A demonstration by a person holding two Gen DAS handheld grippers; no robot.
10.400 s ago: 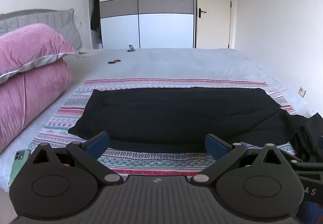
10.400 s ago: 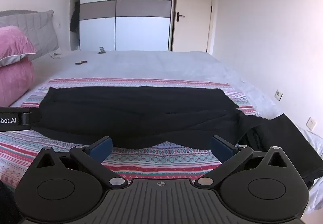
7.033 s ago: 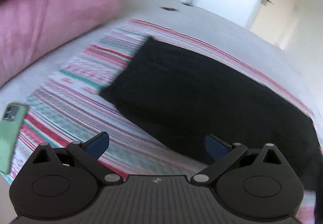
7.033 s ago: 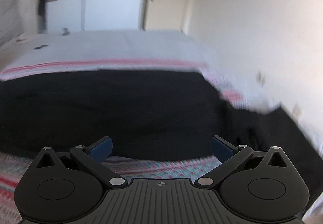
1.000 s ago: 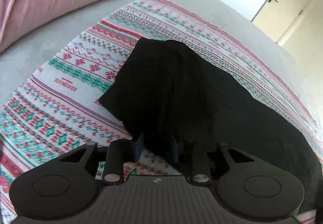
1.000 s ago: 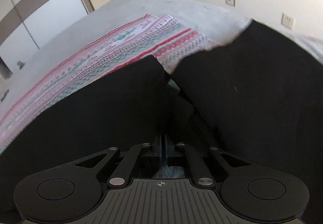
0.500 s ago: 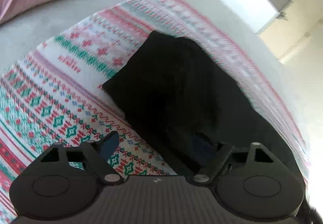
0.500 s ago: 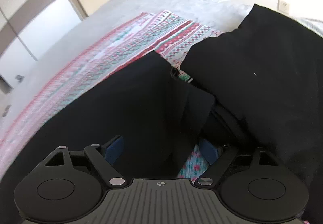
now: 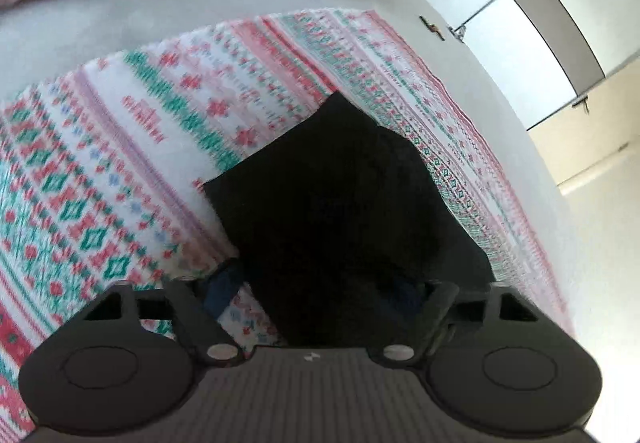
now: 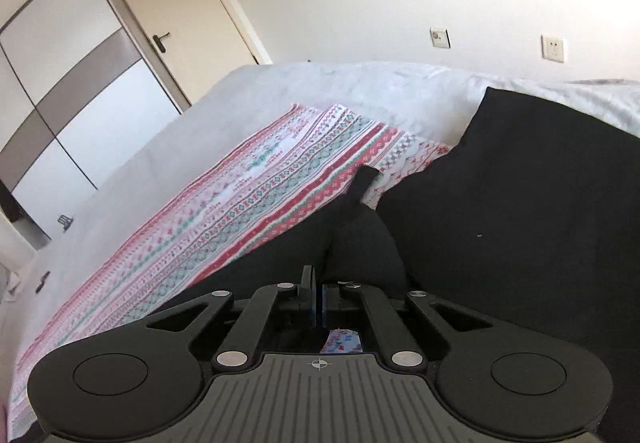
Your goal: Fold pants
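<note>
— Pants position?
— Black fabric pants (image 9: 340,203) lie on the red, green and white patterned blanket (image 9: 120,171) spread over the pale grey bed (image 10: 320,91).
— Left gripper (image 9: 316,289)?
— Its jaws are closing around the near edge of the pants; fabric sits between them, not yet pinched.
— Right gripper (image 10: 318,299)?
— Jaws clenched, with a raised fold of the pants pinched between them. A separate dark cloth (image 10: 520,203) lies just beside it.
</note>
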